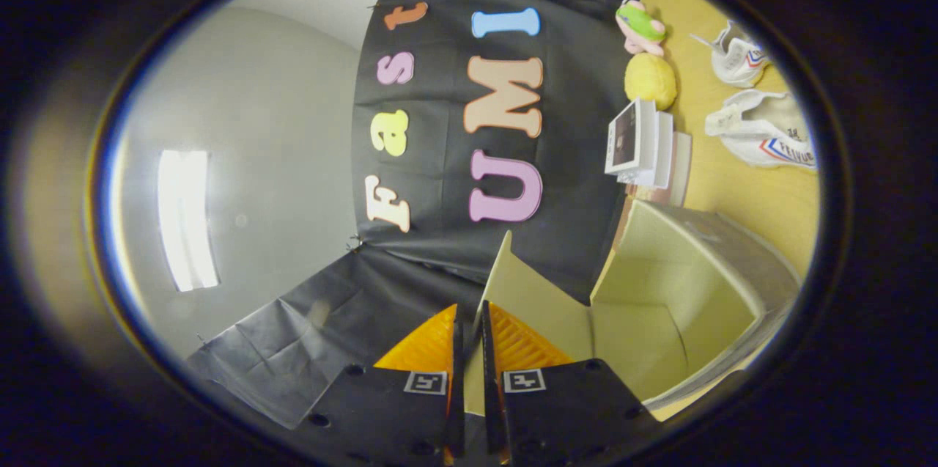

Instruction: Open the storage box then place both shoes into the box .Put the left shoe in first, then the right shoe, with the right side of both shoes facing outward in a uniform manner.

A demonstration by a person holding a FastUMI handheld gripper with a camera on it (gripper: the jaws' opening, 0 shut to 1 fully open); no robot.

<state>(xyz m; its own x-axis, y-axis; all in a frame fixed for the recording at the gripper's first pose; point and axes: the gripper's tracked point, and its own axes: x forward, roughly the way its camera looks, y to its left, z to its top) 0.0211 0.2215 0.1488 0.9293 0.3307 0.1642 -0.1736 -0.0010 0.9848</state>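
Gripper view, rolled sideways. Grey wall and a bright ceiling light point(187, 218) sit far left, then the black cloth wall. My claw point(470, 339) is next, fingers nearly together, pinching the storage box's lid flap point(527, 291); the thin edge of that flap sits in the narrow gap between them, so both fingers look pressed on it. Flap stands raised off the box. Storage box point(703, 284) is just right of the fingers, open, its pale inside showing, resting on the yellow desk point(755, 203). Beyond the box, a stack of white books or cards point(641, 144), a yellow round plush point(651, 80) and a pink-green toy point(641, 27) line the cloth wall. Furthest right, two white shoes lie on the desk well apart from the box: one shoe point(766, 133) nearer it, the other shoe point(740, 56) further off.
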